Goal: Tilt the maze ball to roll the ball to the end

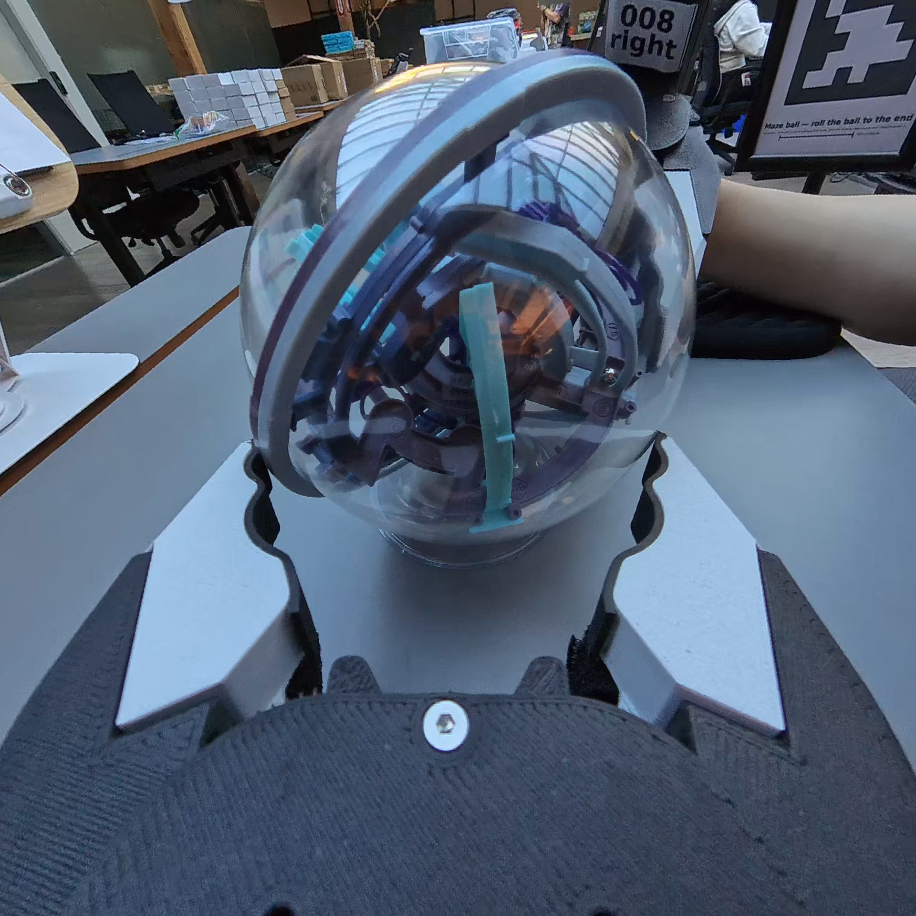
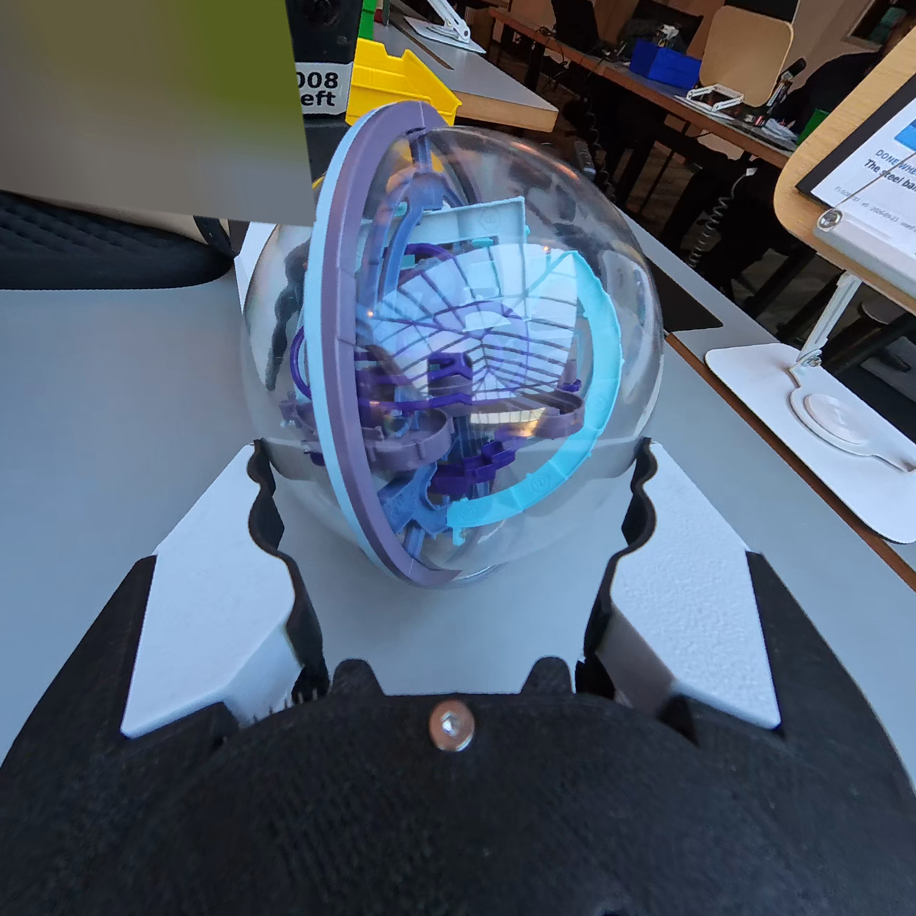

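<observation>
Maze ball [image 1: 466,317] fills centre frame in both wrist views, a clear sphere with a grey-purple equator ring [image 1: 396,277] tilted steeply and tracks of teal, purple and blue inside. It sits low-centre on a grey table [image 1: 148,396], apparently on a small clear base [image 1: 456,550].

Left gripper [image 1: 456,446]: fingers spread wide, tips at either side of the sphere's lower half, at or just touching the shell. Cannot tell whether they actually press it. Right gripper [image 2: 448,446]: same pose from the opposite side, fingers wide apart, tips flanking the lower shell. Contact looks likely but firm grip is not certain. The two grippers face each other across the sphere; the right one's body shows upper right in the left wrist view, behind the ball.

Small steel ball [image 1: 608,375] is visible right of centre in the left wrist view, sitting on a grey curved track close to the shell. Not found in the right wrist view; glare covers mid-sphere there.

Progress: ball is somewhere on the track, end point not identifiable, so completion can't be confirmed. Judged mid-task. Sphere is already tipped off level. Left to do: more tilting to carry the steel ball along the remaining track to the finish.

Background: desks, boxes, yellow bin [image 2: 396,84] upper centre, sign stand [image 1: 842,74] upper right.
</observation>
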`<state>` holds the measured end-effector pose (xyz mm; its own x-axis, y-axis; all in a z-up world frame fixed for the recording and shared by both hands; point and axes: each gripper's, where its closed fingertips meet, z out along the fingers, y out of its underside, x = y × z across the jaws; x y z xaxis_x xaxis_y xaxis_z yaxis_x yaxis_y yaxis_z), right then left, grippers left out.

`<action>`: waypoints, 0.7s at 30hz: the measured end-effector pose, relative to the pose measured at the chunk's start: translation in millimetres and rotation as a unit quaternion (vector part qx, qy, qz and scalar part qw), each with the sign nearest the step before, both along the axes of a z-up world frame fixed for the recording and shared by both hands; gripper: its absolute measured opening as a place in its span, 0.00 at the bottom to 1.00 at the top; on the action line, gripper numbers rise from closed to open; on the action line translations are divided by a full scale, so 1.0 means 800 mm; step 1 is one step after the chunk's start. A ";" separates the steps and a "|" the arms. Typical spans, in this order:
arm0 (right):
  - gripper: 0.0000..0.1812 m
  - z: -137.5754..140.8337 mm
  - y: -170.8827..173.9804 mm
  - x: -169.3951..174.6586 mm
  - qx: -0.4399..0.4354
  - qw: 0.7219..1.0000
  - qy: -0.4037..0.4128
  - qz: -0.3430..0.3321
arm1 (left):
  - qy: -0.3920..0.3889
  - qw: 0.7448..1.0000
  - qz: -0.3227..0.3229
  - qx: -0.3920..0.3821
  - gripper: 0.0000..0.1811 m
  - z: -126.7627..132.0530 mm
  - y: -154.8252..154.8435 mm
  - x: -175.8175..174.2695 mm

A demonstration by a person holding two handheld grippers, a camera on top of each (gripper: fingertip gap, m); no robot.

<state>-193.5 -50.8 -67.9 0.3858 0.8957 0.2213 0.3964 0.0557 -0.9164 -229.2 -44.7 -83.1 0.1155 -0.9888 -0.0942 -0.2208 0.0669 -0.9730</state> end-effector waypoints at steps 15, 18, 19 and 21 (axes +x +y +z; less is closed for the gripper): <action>0.78 0.001 0.001 0.001 -0.007 1.000 0.021 0.006 | 0.025 0.998 0.029 0.054 0.82 -0.007 0.005 0.005; 0.78 0.004 0.001 0.000 -0.008 0.999 0.030 0.009 | 0.014 0.998 0.029 0.056 0.82 -0.002 0.004 0.005; 0.78 0.006 0.000 0.000 -0.002 0.999 0.030 0.010 | 0.011 0.998 0.030 0.062 0.82 0.001 0.003 0.005; 0.78 0.011 -0.001 -0.001 0.007 0.999 0.033 0.012 | 0.006 0.997 0.030 0.071 0.82 0.006 0.002 0.004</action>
